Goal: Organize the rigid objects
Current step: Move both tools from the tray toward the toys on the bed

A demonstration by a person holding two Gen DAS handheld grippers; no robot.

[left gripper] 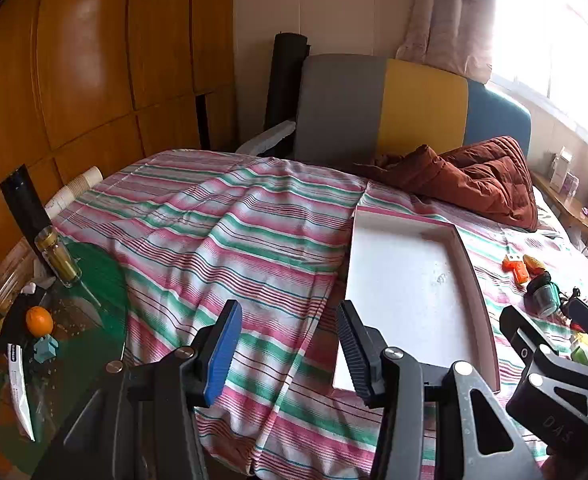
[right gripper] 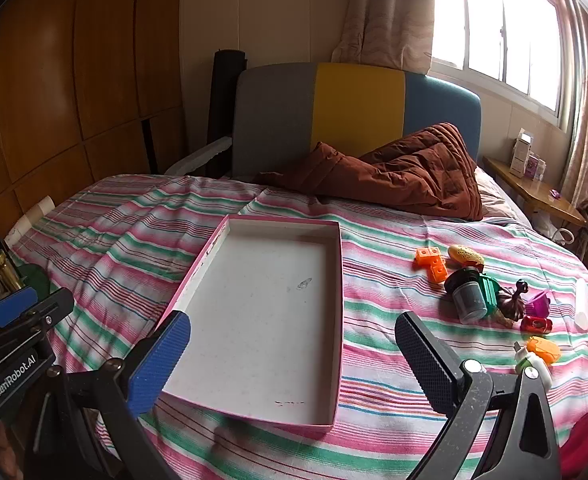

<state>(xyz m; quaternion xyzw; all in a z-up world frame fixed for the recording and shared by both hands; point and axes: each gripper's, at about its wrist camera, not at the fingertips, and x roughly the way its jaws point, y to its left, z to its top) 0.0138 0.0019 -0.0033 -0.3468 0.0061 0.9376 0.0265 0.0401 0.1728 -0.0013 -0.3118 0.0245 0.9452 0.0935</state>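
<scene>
Bed: a striped pink, green and white bedspread (right gripper: 373,248) covers the bed and carries everything the task concerns
Tray: a shallow rectangular white cardboard tray with a pink rim (right gripper: 335,320) lies flat on the bedspread, nothing inside it, in the middle of the right wrist view
Left tool: the left tool (left gripper: 290,356) hangs above the bedspread just left of the tray, its jaws partly apart with only cloth showing between them
Right tool: the right tool (right gripper: 294,360) hangs over the tray's near end, its jaws spread wide and gripping nothing
Toys: a small cluster lies on the bedspread to the right of the tray, apart from it
Orange block: an orange plastic building block (right gripper: 431,263) is the toy nearest the tray
Yellow toy: an oval yellow plastic toy (right gripper: 465,256) sits just beside the block
Jar: a small clear plastic jar with a black lid (right gripper: 467,294) lies tipped against a green plastic piece (right gripper: 489,288)
Can: a little red toy can (right gripper: 535,324) lies at the cluster's near side
Quilt: a crumpled rust-brown padded quilt (right gripper: 405,172) is heaped at the head of the bed, well beyond the tray
Headboard: grey, yellow and blue panels (right gripper: 357,108) stand behind the quilt
Side desk: a green glass-topped desk (left gripper: 106,280) left of the bed holds an orange fruit (left gripper: 39,321) and a tall glass bottle with a gold cap (left gripper: 58,258)
Obstructions: nothing lies between the toys and the tray
</scene>
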